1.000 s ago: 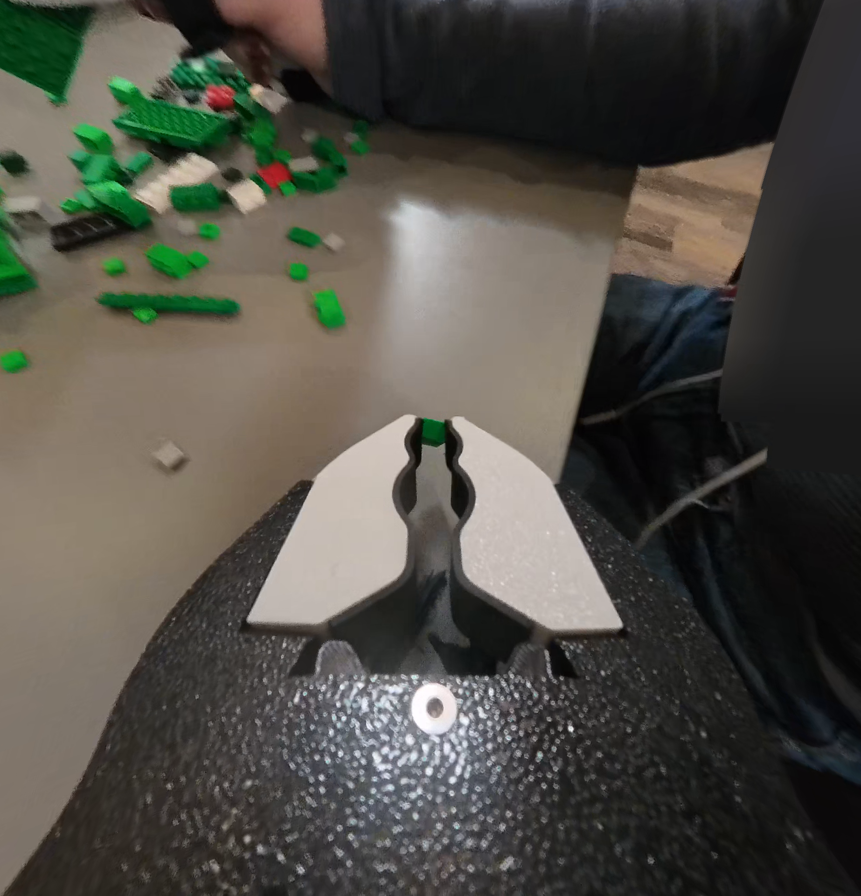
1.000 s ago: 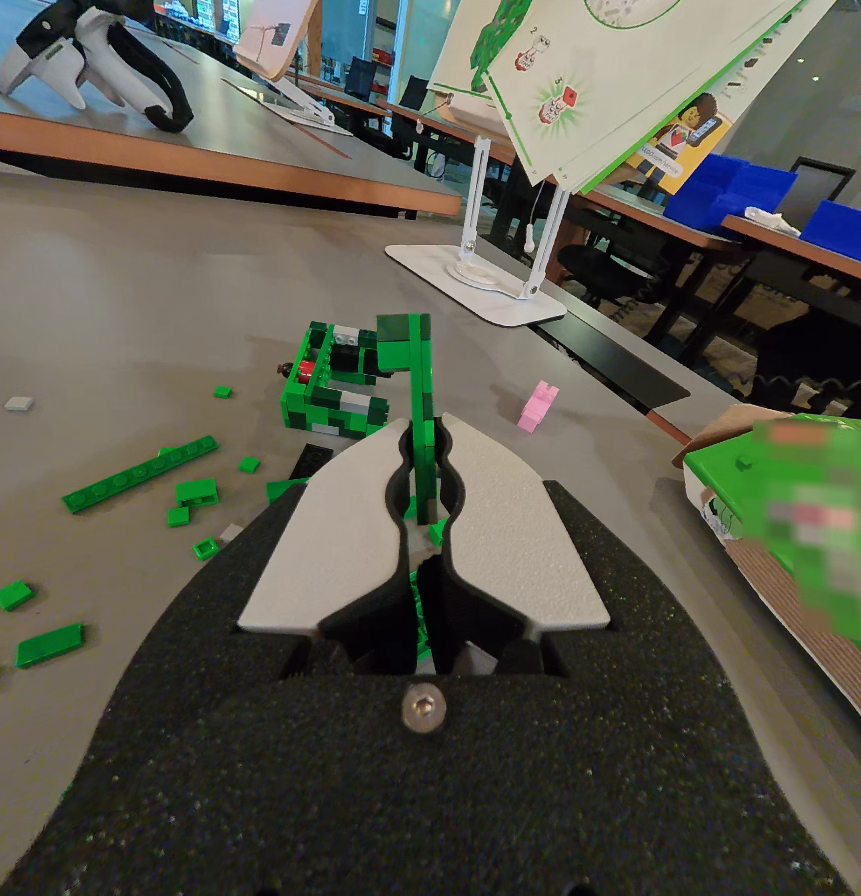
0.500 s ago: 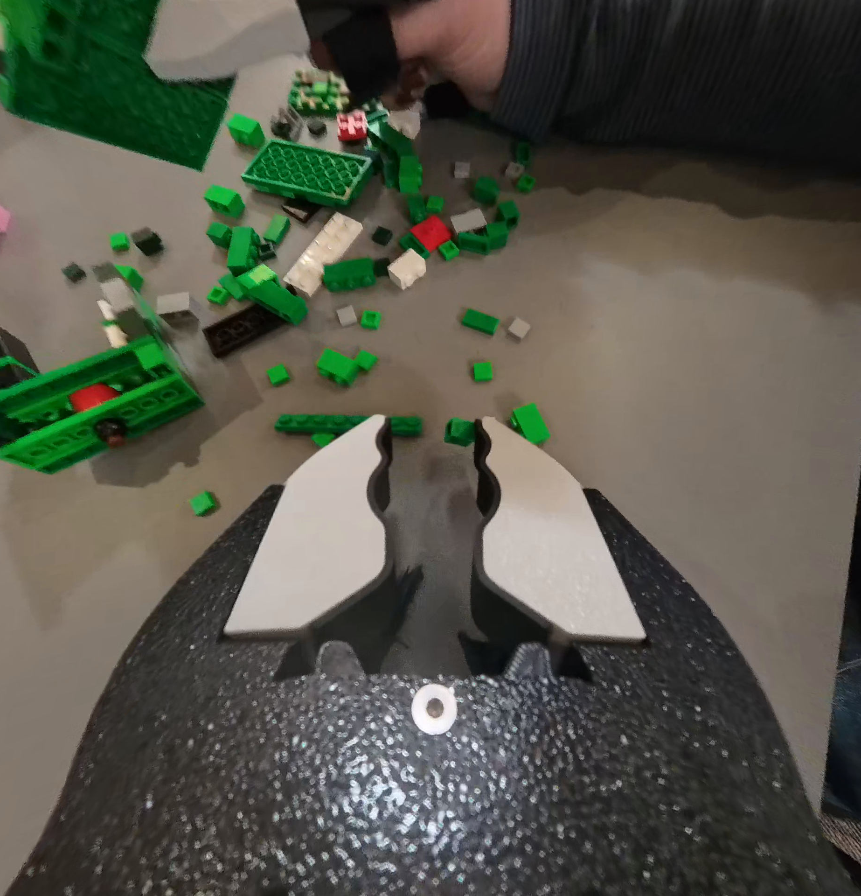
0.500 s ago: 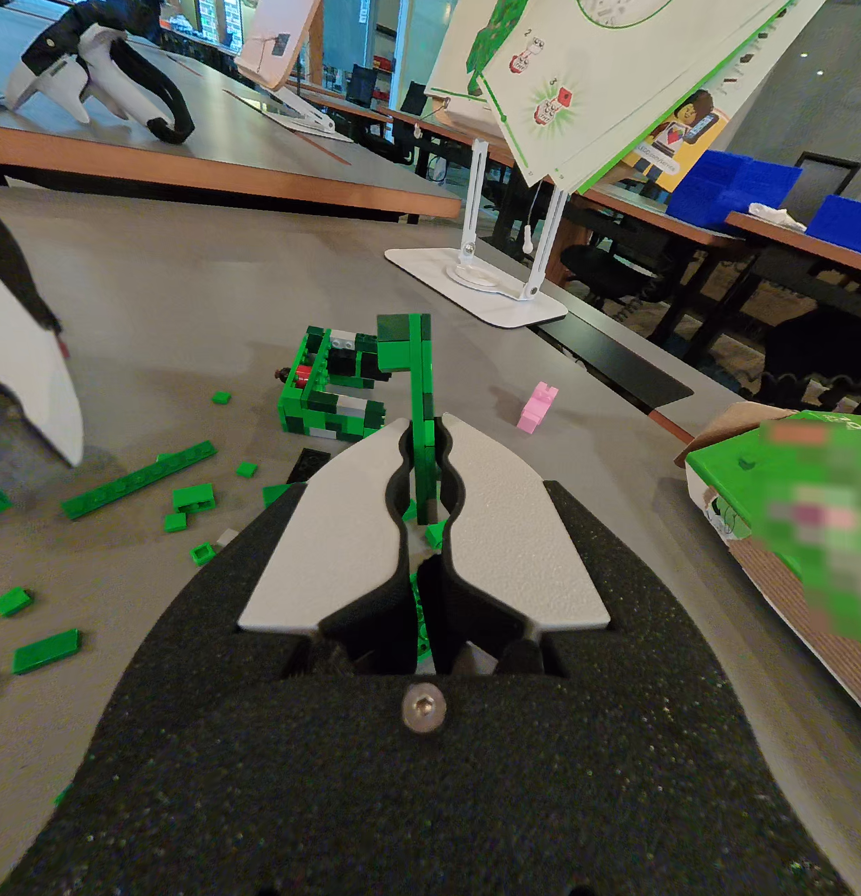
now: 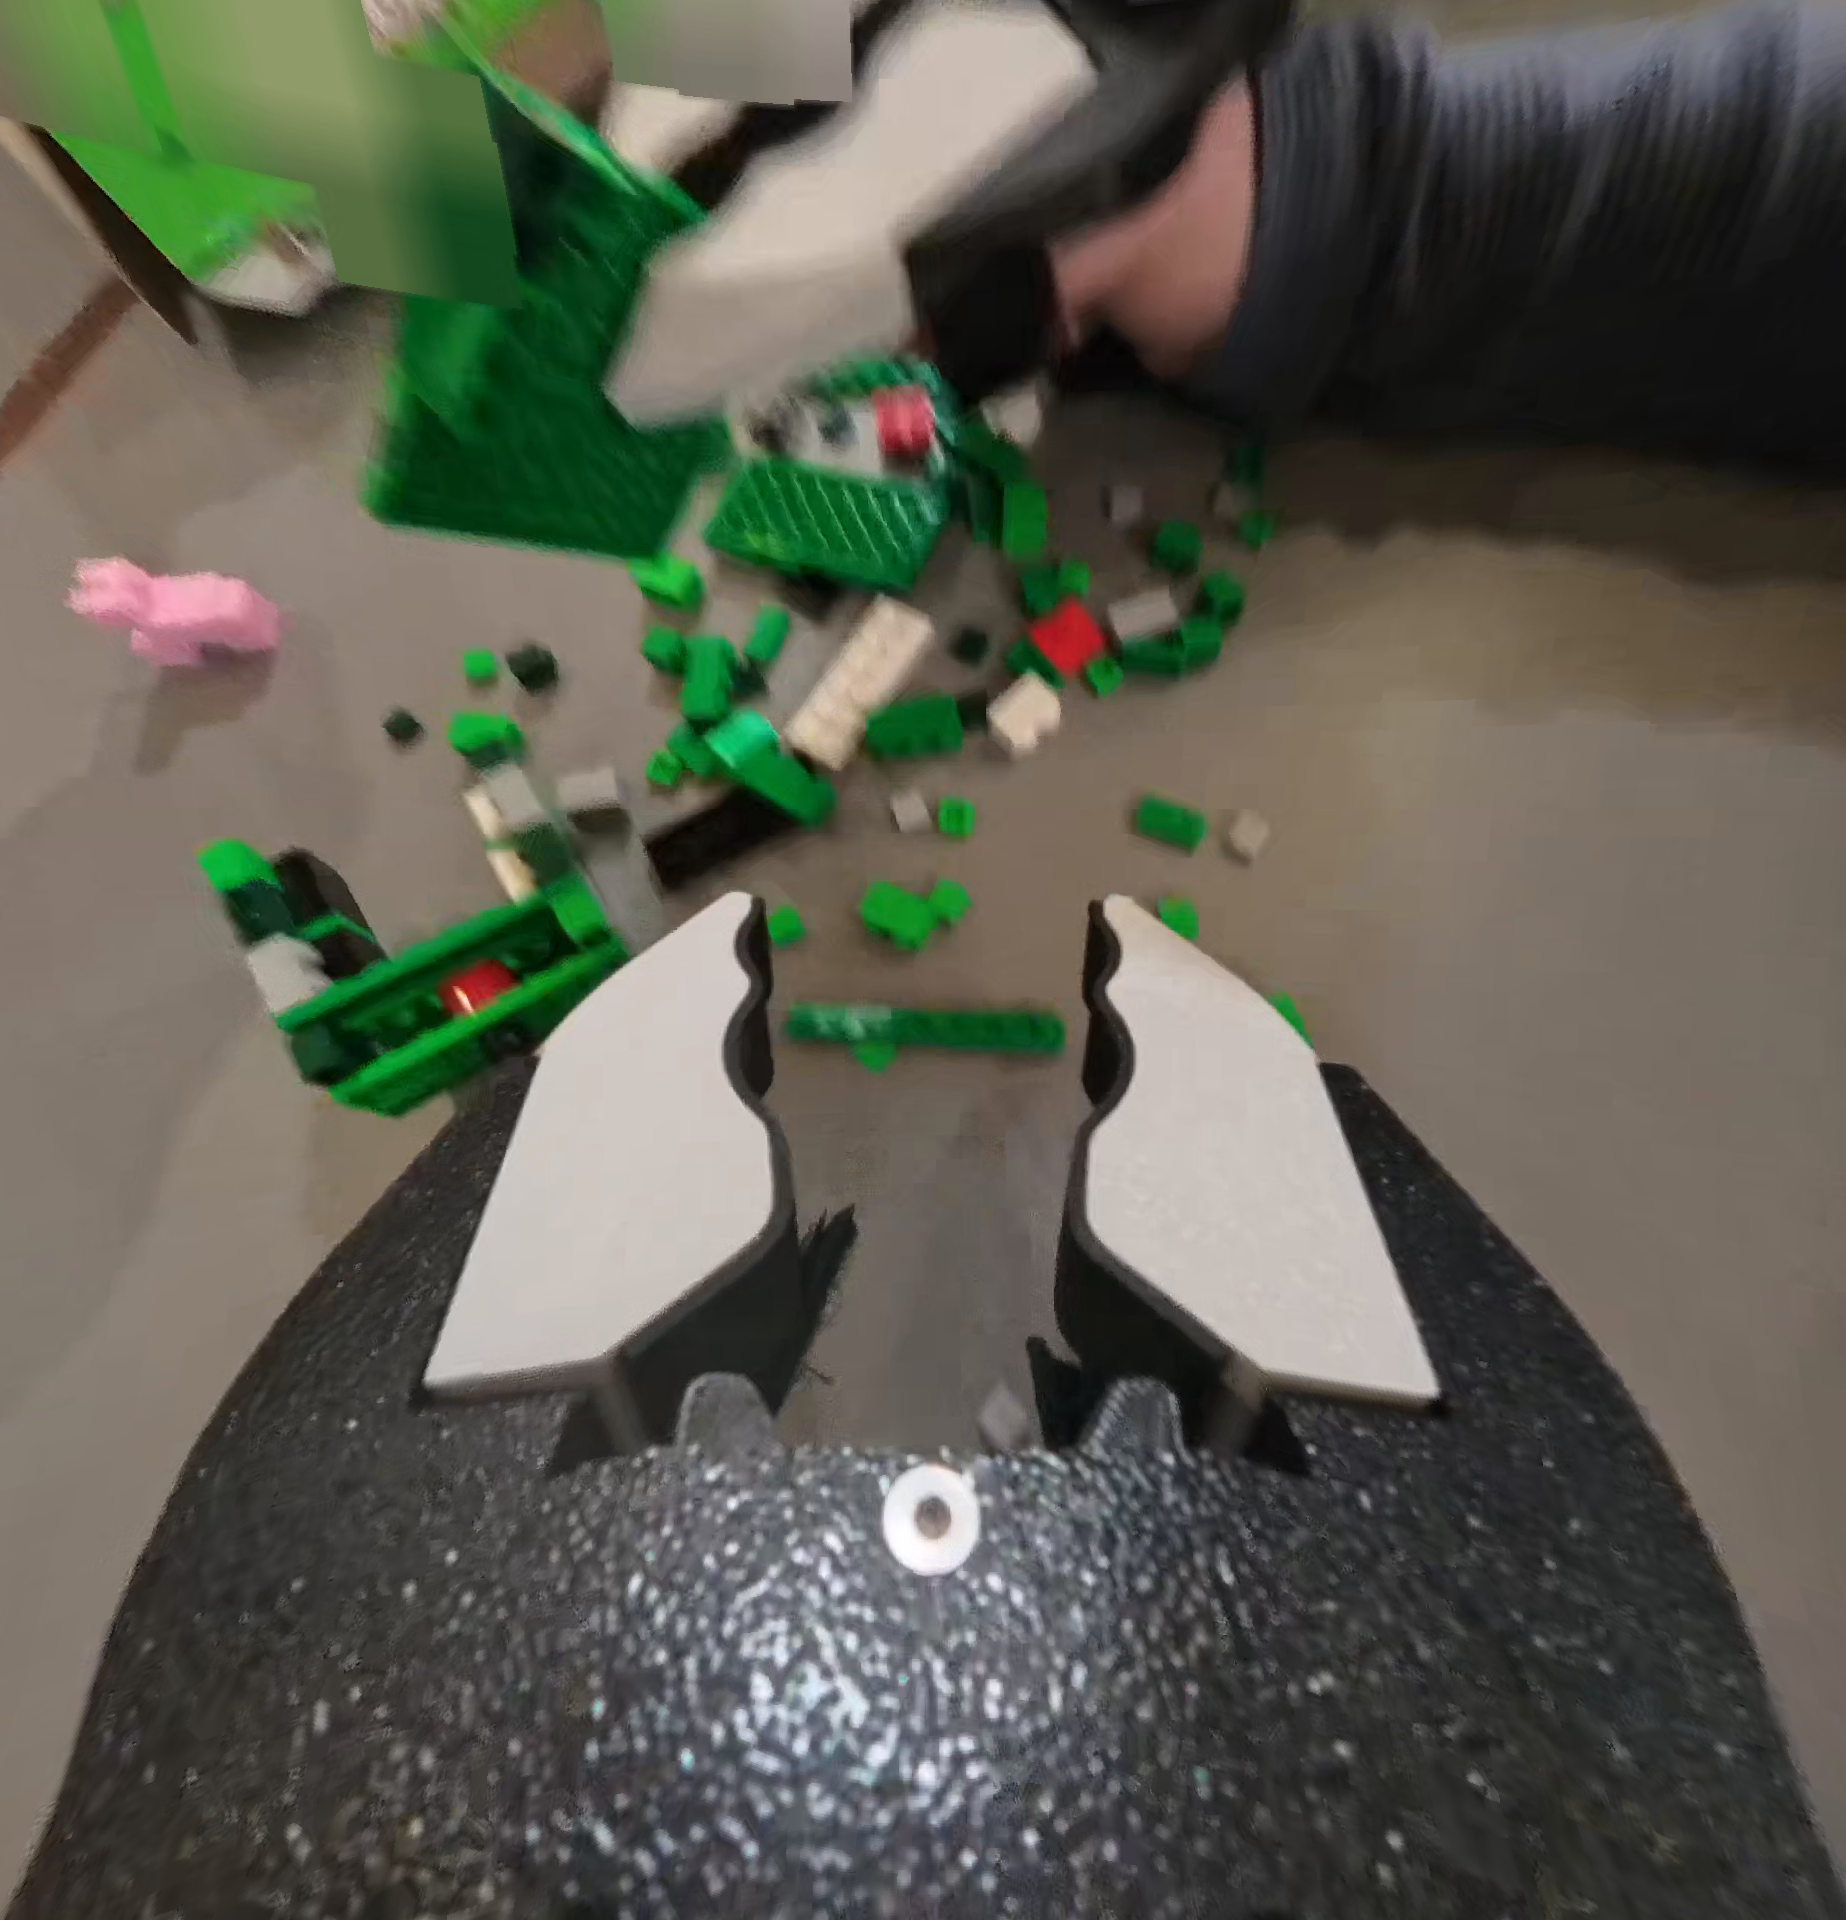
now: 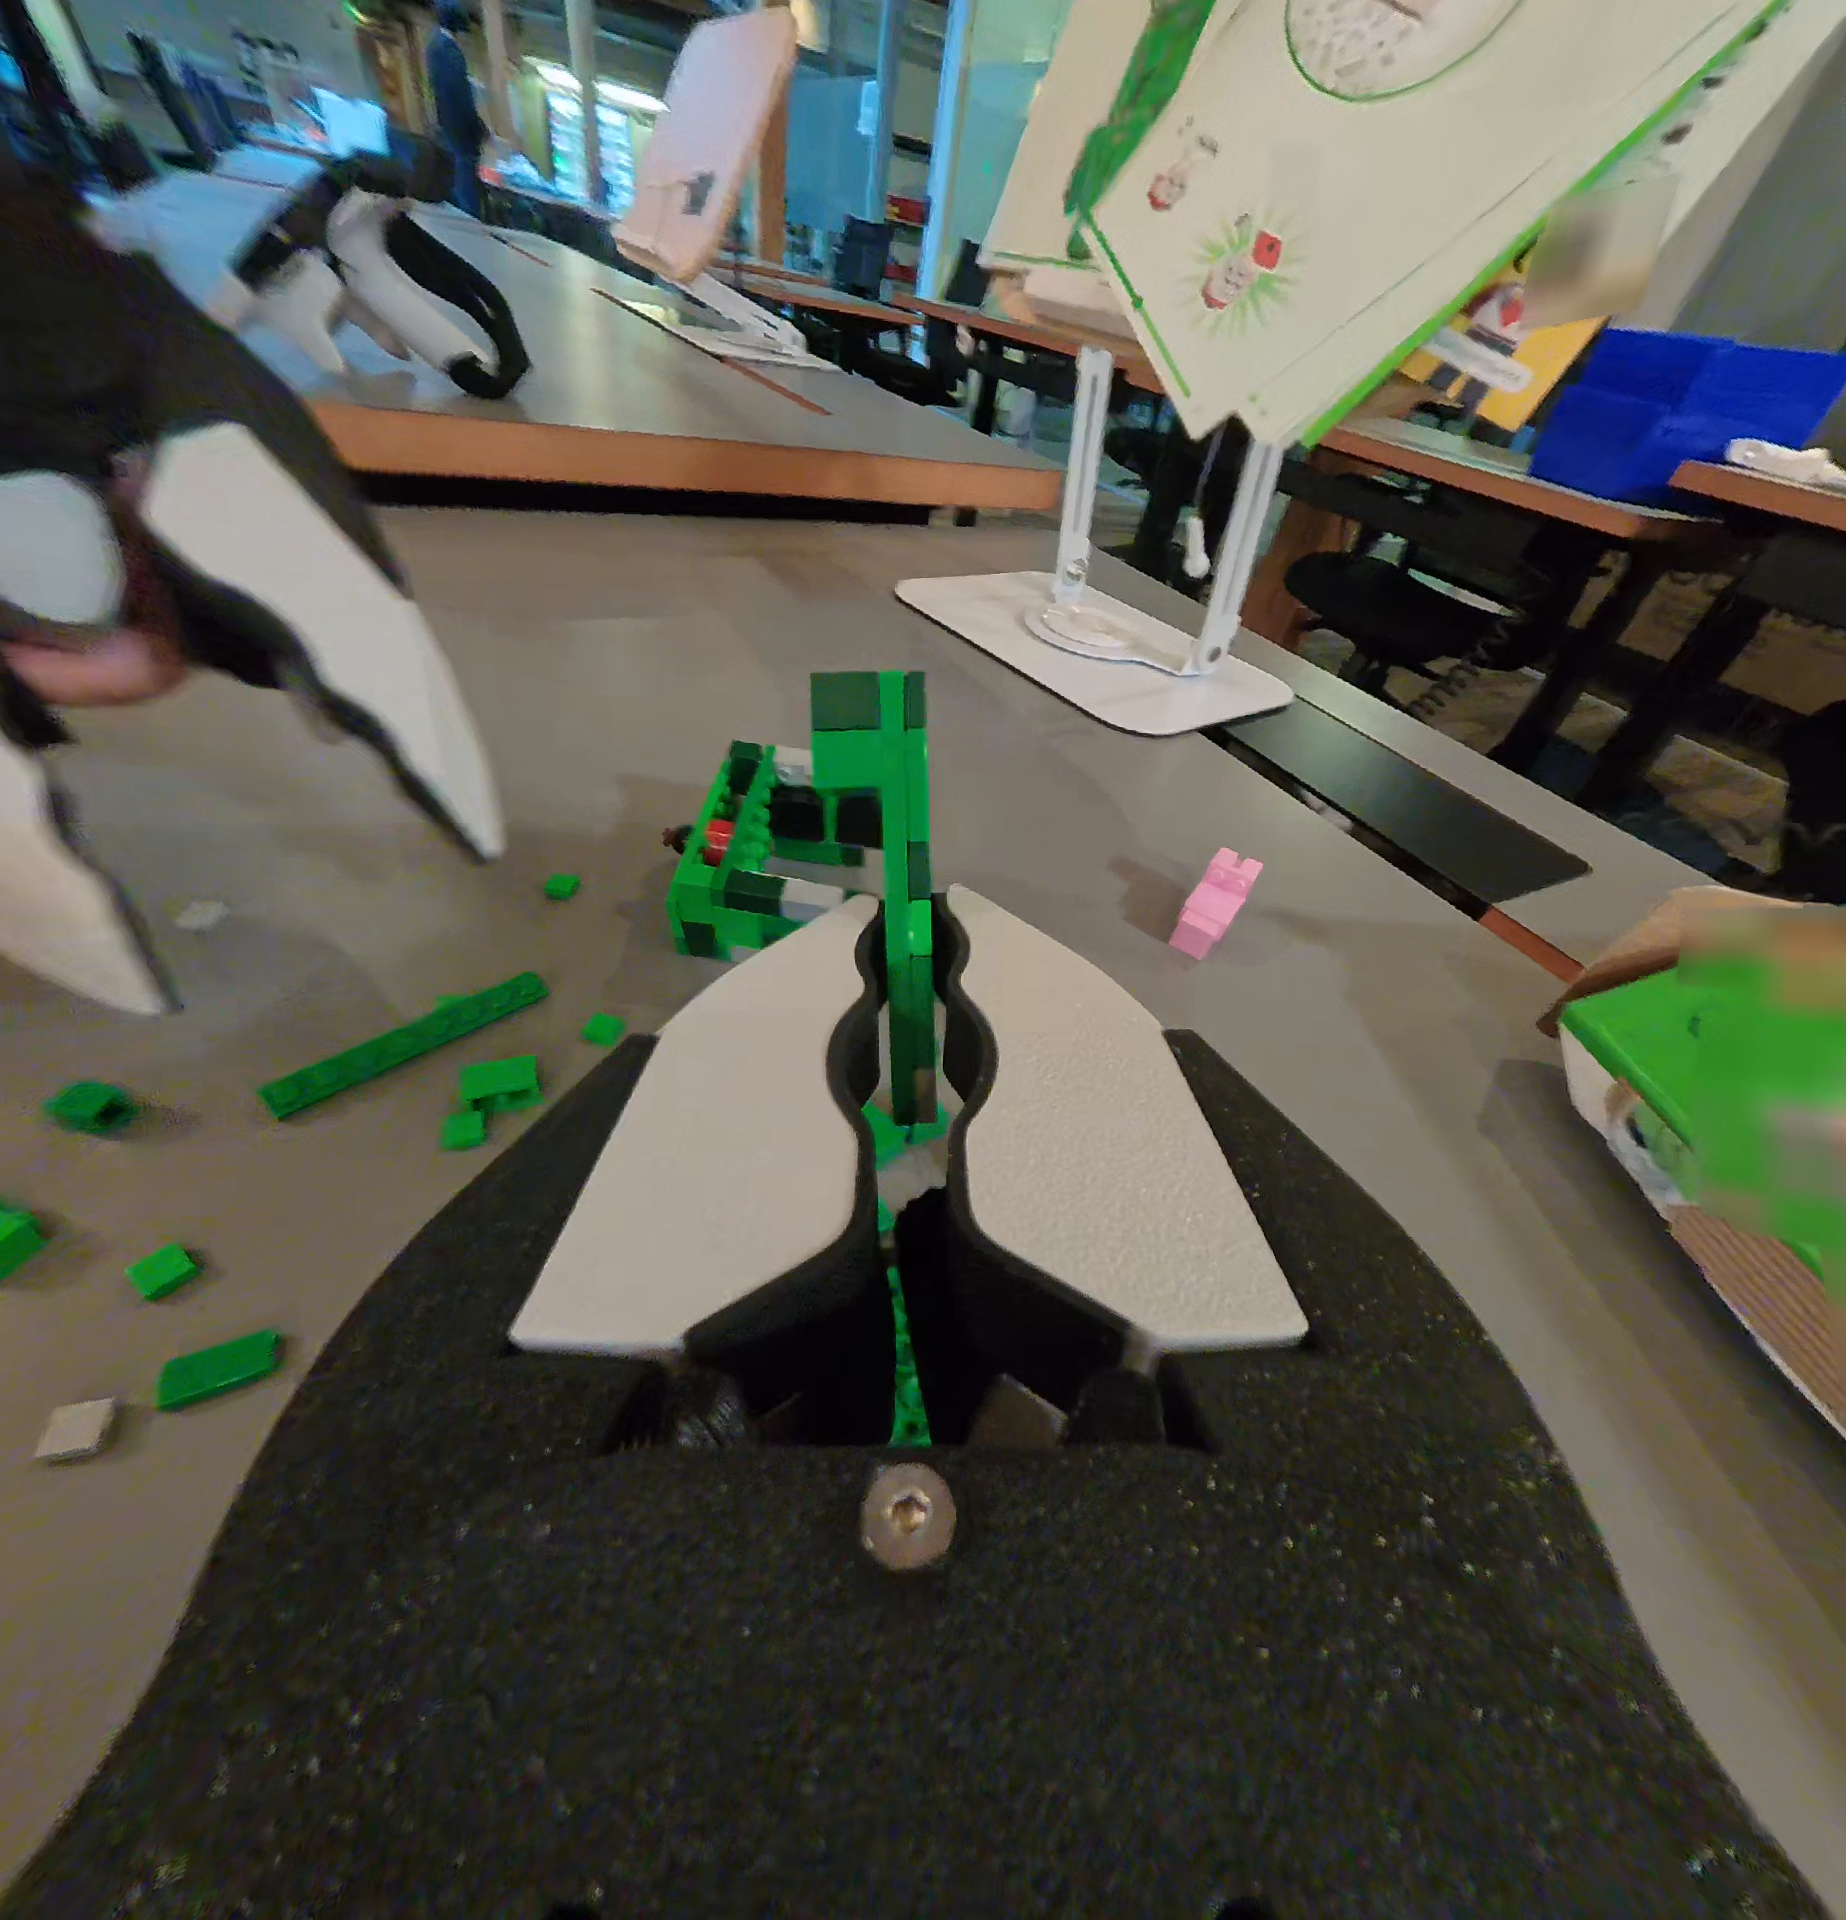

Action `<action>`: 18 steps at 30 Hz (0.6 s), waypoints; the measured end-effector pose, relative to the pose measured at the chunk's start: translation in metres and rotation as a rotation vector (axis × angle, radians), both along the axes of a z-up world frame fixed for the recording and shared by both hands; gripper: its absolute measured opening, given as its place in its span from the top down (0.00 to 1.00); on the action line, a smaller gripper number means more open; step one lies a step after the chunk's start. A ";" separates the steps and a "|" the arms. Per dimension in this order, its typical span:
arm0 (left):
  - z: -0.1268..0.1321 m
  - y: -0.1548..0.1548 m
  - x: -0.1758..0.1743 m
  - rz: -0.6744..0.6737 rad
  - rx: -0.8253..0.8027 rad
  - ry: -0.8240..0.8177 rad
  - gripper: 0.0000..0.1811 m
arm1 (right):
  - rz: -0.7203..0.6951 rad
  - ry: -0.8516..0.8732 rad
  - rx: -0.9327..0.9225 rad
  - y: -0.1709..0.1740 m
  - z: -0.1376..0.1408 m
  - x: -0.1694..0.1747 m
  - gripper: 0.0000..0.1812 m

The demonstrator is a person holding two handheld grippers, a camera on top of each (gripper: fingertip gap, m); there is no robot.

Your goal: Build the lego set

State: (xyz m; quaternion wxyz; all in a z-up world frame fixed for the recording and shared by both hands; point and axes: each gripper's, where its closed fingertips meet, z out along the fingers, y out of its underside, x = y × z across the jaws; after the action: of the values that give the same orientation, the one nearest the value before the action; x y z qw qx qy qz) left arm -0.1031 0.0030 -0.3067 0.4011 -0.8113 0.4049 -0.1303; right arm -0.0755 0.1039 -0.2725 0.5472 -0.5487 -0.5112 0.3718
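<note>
My right gripper (image 6: 911, 914) clamps the flat green studded plate (image 6: 903, 831); left gripper (image 5: 929, 925) spread, empty, above the long thin green strip (image 5: 924, 1029). Next, I judge: pinch that strip.

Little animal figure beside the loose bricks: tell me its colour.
Pink; the animal figure shows best in the right wrist view.

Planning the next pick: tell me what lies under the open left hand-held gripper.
Between the left hand-held gripper's fingers, a long green plate lies on the grey table. The gripper body hides whatever lies under it.
</note>
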 end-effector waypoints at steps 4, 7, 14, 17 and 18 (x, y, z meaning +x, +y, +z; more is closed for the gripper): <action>0.042 0.052 -0.004 0.214 0.283 -0.121 0.70 | 0.050 0.039 -0.091 -0.006 0.006 0.002 0.97; 0.063 0.074 -0.002 0.270 0.496 -0.064 0.74 | 0.015 0.024 -0.127 -0.002 0.006 0.005 0.97; 0.068 0.095 0.023 0.200 0.729 0.191 0.82 | -0.101 -0.188 -0.121 0.001 -0.012 0.004 0.96; 0.060 0.098 0.022 0.198 0.723 0.174 0.85 | -0.159 -0.260 -0.126 0.005 -0.018 0.005 0.97; 0.057 0.098 0.022 0.196 0.710 0.168 0.85 | -0.169 -0.279 -0.141 0.005 -0.020 0.005 0.96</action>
State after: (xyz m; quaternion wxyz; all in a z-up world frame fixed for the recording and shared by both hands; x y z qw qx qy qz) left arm -0.0812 0.1013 -0.2501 0.6333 -0.6646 0.3766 0.1241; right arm -0.0702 0.1087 -0.2927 0.4607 -0.6729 -0.5068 0.2795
